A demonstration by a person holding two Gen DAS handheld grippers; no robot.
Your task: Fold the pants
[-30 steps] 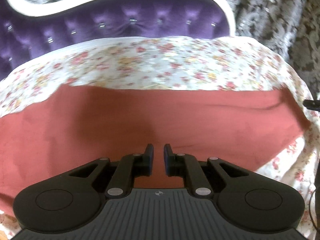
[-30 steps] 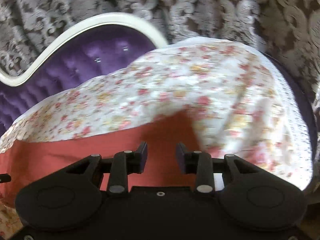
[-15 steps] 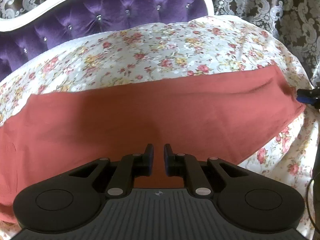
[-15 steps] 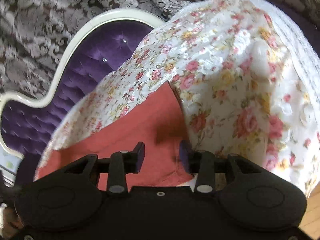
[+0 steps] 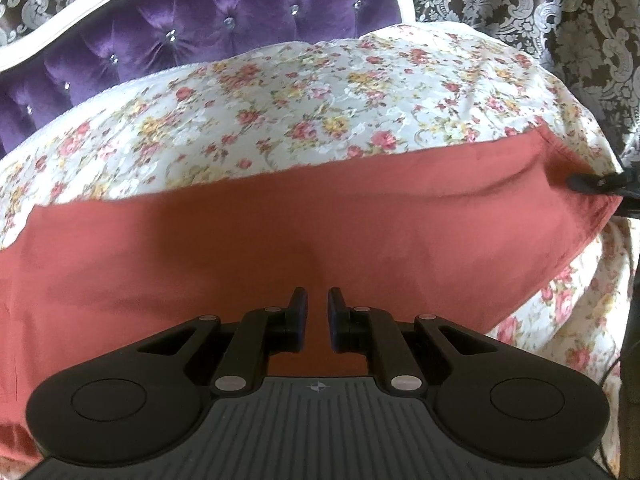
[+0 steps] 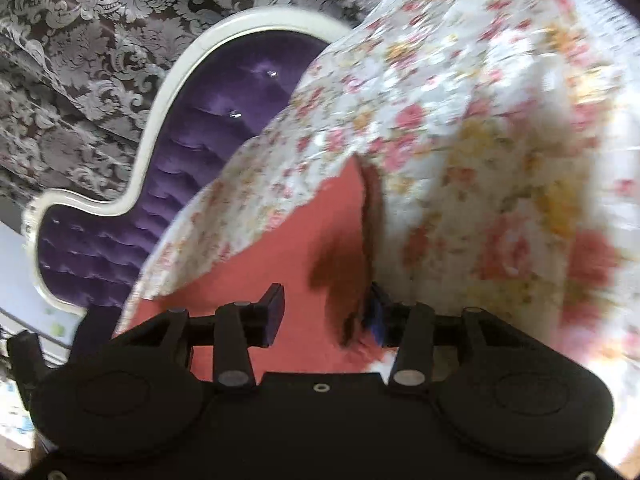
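Note:
Rust-red pants (image 5: 280, 240) lie spread flat across a floral bedspread (image 5: 320, 100). My left gripper (image 5: 318, 308) hovers over the middle of them with only a narrow gap between its fingers and no cloth caught there. In the right wrist view, my right gripper (image 6: 326, 304) stands about half open over the end of the pants (image 6: 280, 264). The cloth's edge runs between its fingers and the pads do not press on it. One of its fingertips (image 5: 588, 181) shows in the left wrist view at the pants' far right corner, where the fabric creases.
A purple tufted headboard (image 5: 200, 20) with a white frame rises behind the bed. Grey damask drapery (image 5: 560, 20) hangs beyond it. The bedspread (image 6: 500, 160) falls away over the bed's edge to the right of the pants.
The right gripper has rolled and dropped to the pants' end, now straddling its edge. The left gripper has slid along the pants, its gap unchanged. The right fingertip has come to the pants' corner.

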